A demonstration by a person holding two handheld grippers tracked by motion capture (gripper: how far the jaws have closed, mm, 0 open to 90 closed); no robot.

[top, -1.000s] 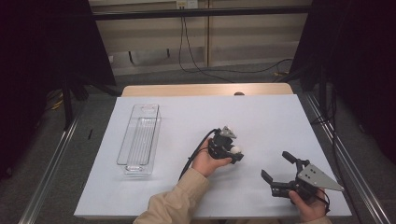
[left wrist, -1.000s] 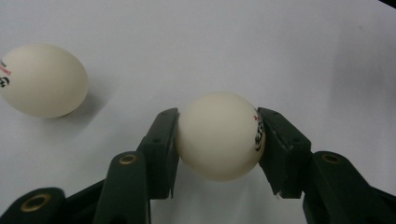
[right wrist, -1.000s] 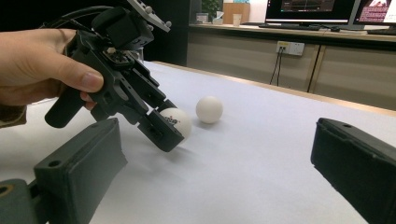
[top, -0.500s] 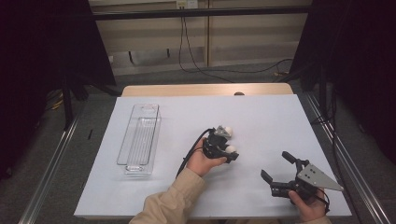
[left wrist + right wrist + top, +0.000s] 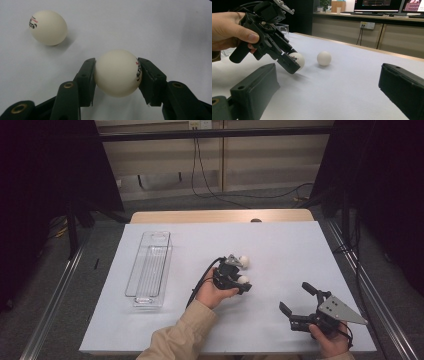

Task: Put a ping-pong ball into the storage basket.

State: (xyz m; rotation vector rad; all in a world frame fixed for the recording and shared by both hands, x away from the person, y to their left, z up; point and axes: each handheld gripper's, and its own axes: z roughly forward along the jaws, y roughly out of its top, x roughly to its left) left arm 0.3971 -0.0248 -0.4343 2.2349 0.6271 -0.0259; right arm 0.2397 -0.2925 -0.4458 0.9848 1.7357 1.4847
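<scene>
My left gripper [image 5: 243, 282] is shut on a white ping-pong ball [image 5: 243, 279] just above the white sheet [image 5: 280, 245]. In the left gripper view the ball [image 5: 117, 72] sits squarely between both black pads, printed mark toward the right pad. A second ball [image 5: 243, 261] lies loose on the sheet just beyond it, up and to the left in the left gripper view [image 5: 48, 27]. My right gripper [image 5: 299, 300] rests near the front right of the sheet, jaws wide apart and empty. Its view looks at the left gripper [image 5: 293, 65], the held ball [image 5: 297, 59] and the loose ball [image 5: 324, 58].
A long clear plastic tray [image 5: 150, 270] lies at the left of the sheet, nothing visible in it. A wooden table edge [image 5: 220, 215] runs along the far side. Metal rails [image 5: 55, 295] flank the table. Cables [image 5: 200, 175] hang behind it.
My left gripper has shifted slightly over the sheet with the ball still clamped in it. The right gripper has stayed where it was.
</scene>
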